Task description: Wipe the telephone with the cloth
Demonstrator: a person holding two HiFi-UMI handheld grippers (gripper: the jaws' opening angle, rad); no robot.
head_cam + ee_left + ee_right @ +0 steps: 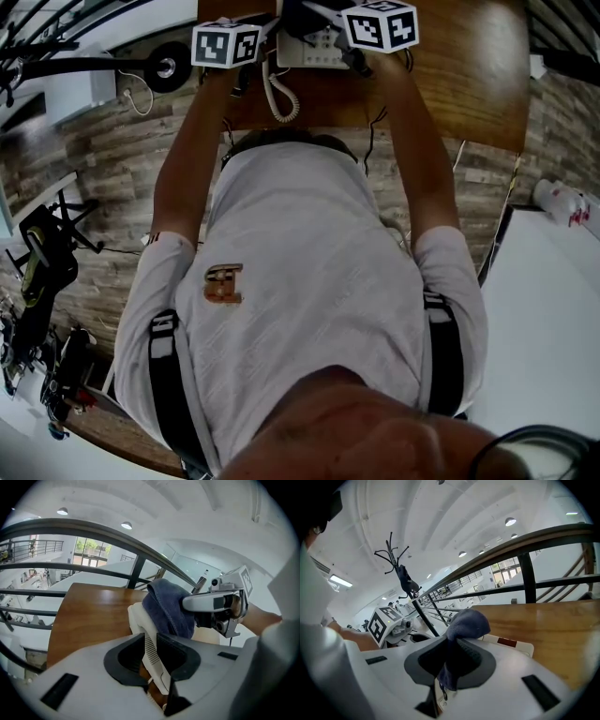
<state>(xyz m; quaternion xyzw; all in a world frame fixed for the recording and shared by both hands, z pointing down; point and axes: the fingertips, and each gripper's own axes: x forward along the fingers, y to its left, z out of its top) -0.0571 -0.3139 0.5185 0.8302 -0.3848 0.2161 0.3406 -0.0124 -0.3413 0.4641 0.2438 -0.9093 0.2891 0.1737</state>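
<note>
In the left gripper view my left gripper [152, 657] is shut on the white telephone handset [146, 639], held above the wooden table [89, 616]. A dark blue cloth [168, 607] lies over the handset's far end, and the right gripper [216, 603] holds it there. In the right gripper view my right gripper [450, 660] is shut on the cloth [466, 623], with the white telephone base [513, 645] just behind. The head view shows both grippers [227, 45] [375, 28] over the telephone [314, 49] at the table's near edge, its coiled cord [279, 98] hanging down.
A black metal railing [93, 531] runs behind the table. A coat stand [401, 576] rises to the left in the right gripper view. On the right of the head view a white surface [544, 319] carries a bottle [562, 202]. The floor is wood plank.
</note>
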